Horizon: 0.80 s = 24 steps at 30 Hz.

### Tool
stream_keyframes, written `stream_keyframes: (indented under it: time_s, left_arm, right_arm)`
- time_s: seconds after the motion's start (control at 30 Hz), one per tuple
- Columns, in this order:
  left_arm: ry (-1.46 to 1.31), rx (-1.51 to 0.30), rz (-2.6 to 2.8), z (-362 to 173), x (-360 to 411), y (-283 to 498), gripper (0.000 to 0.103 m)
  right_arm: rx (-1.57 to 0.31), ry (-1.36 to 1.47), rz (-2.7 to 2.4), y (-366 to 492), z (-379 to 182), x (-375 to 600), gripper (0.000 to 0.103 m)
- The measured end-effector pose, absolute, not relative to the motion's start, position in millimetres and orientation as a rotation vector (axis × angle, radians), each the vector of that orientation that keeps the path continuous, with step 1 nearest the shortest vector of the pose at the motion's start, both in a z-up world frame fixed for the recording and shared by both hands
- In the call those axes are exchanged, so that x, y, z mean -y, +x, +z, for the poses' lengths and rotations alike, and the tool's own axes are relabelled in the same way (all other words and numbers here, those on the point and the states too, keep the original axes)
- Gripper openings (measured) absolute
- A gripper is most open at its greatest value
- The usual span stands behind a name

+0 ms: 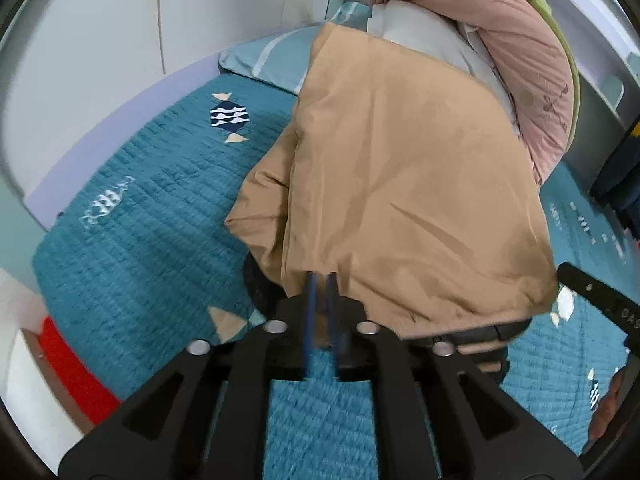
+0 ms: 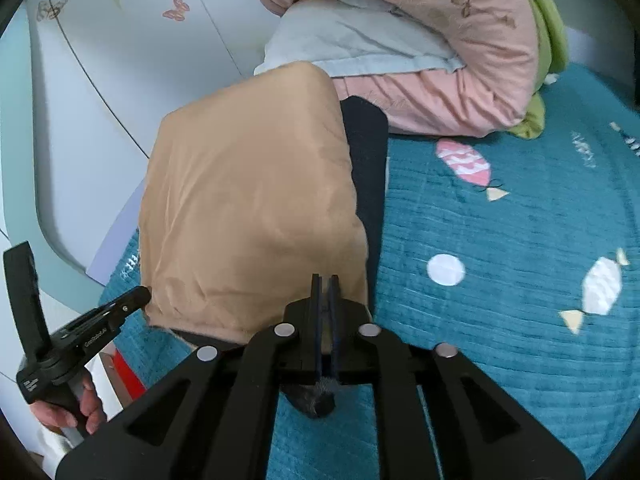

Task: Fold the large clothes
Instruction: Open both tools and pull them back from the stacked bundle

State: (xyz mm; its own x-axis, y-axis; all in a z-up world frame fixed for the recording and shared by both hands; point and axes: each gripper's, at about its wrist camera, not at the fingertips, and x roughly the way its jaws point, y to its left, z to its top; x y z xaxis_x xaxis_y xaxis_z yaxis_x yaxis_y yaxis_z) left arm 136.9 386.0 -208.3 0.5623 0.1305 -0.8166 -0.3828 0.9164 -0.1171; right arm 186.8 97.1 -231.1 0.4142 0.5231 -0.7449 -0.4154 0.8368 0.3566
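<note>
A large tan padded jacket (image 1: 400, 184) with black lining lies folded on the teal bedspread (image 1: 140, 240). My left gripper (image 1: 321, 280) is shut on the jacket's near hem. In the right wrist view the same jacket (image 2: 248, 208) lies left of centre, with its black lining (image 2: 368, 168) showing along the right side. My right gripper (image 2: 325, 280) is shut on the jacket's near right corner. The left gripper (image 2: 136, 296) shows at the jacket's near left corner, held by a hand.
A pink quilt (image 2: 440, 40) and a white pillow (image 2: 352, 40) are piled at the head of the bed, just beyond the jacket. A white wall (image 2: 120, 60) runs along the left side. The bed's edge, with a red strip (image 1: 72, 364), is at near left.
</note>
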Motion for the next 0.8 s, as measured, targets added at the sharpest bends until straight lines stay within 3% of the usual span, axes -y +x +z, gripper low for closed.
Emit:
stream_keyframes:
  time_s: [0.03,0.07,0.1,0.2,0.23,0.37,0.53,0.6,0.8]
  left_arm:
    - [-0.297,-0.929,0.312,-205,-383,135,0.036]
    - [-0.298,-0.912,0.319,-199,-378,131,0.053]
    - [-0.295,-0.891,0.321,-194,-374,128,0.053]
    - [-0.261,-0.888,0.321,-181,-358,121,0.060]
    - [-0.241,-0.887,0.329,-178,-351,119,0.061]
    - [-0.156,-0.863,0.315,-163,-320,107,0.079]
    - [-0.109,-0.833,0.296,-138,-278,89,0.081]
    - [-0.101,-0.812,0.306,-129,-264,82,0.089]
    - [-0.081,-0.769,0.296,-105,-220,64,0.089]
  right_arm:
    - [-0.973,0.130,0.585,186,-229,-93,0.016]
    - [-0.963,0.141,0.566,183,-223,-88,0.034]
    - [-0.945,0.157,0.538,178,-217,-81,0.055]
    - [-0.883,0.189,0.498,165,-201,-63,0.081]
    - [-0.883,0.189,0.488,162,-198,-59,0.085]
    - [-0.875,0.196,0.405,146,-185,-35,0.088]
    - [-0.832,0.205,0.300,119,-173,0,0.094]
    - [-0.804,0.184,0.259,106,-166,15,0.094]
    - [-0.669,0.116,0.128,68,-142,45,0.095]
